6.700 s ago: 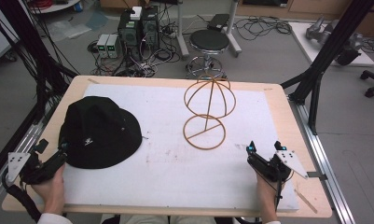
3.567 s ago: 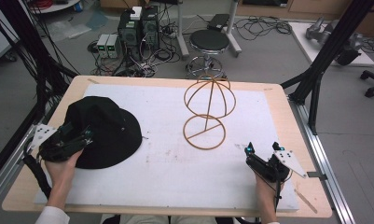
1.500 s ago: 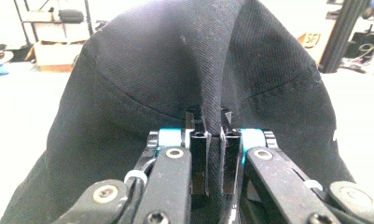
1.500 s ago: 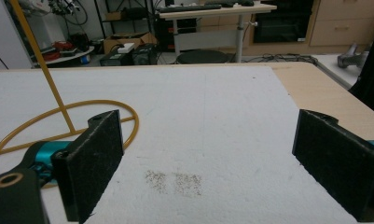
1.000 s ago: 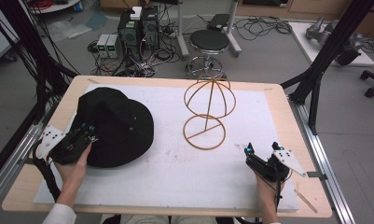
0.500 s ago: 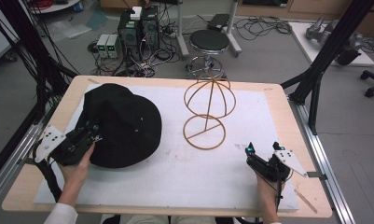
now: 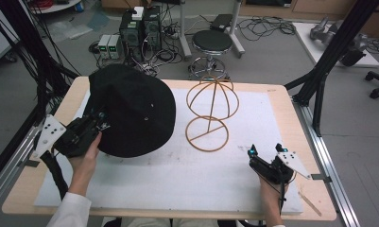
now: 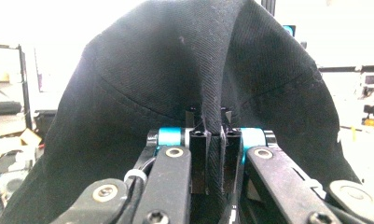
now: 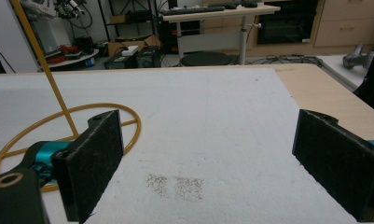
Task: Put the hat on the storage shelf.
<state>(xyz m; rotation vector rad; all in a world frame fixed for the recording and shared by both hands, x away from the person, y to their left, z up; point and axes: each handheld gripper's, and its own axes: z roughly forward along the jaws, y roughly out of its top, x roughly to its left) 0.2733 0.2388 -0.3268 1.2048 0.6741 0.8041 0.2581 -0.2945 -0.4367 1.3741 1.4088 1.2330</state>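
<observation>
Black hat (image 7: 133,113) lifted at left side of surface (image 7: 281,101), just beside gold wire stand (image 7: 211,116). Our left gripper (image 7: 99,124) fingers (image 8: 199,154) closed on pinched brim. Our right gripper (image 7: 265,150) fingers (image 9: 93,163) wide open, empty, low over white mat (image 7: 187,175).

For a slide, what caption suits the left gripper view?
Left hand-held gripper pinching a fold of a black hat between its closed jaws.
</observation>
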